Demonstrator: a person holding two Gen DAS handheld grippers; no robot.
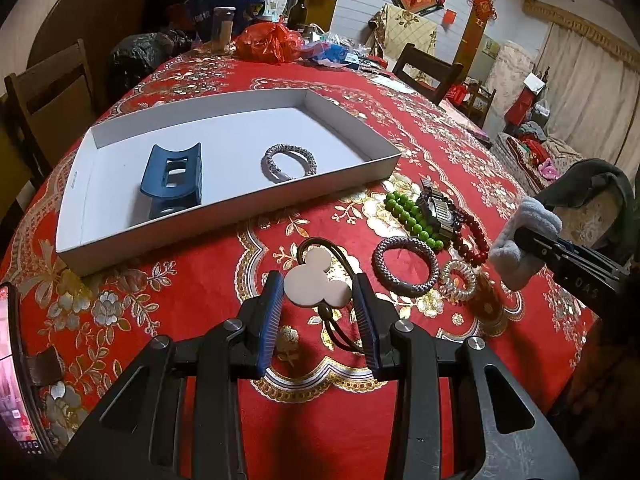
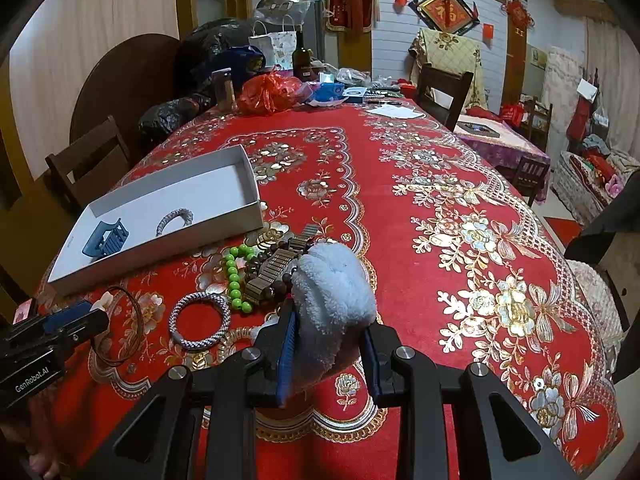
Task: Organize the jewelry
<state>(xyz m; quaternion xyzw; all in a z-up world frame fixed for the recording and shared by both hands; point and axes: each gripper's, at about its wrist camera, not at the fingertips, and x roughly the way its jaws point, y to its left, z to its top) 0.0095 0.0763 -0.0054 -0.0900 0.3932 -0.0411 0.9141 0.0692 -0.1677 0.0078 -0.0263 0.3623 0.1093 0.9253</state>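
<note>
My left gripper (image 1: 320, 294) is shut on a white mouse-head hair tie (image 1: 316, 278) with a brown cord, low over the red tablecloth. To its right, my right gripper (image 2: 330, 328) is shut on a fluffy pale-blue scrunchie (image 2: 332, 288). A white tray (image 1: 224, 216) ahead holds a blue hair claw (image 1: 172, 178) and a grey braided band (image 1: 288, 146). Between tray and grippers lie a green bead bracelet (image 1: 408, 214), a dark link bracelet (image 1: 438, 212), a red bead bracelet (image 1: 472, 236), a second grey braided band (image 1: 404, 240) and a clear spiral tie (image 1: 446, 280).
A phone (image 1: 12, 360) leans at the table's near left edge. Far down the table sit a red plastic bag (image 2: 268, 94), a dark bottle (image 2: 301, 56) and mixed clutter. Wooden chairs (image 2: 92, 160) stand along both sides.
</note>
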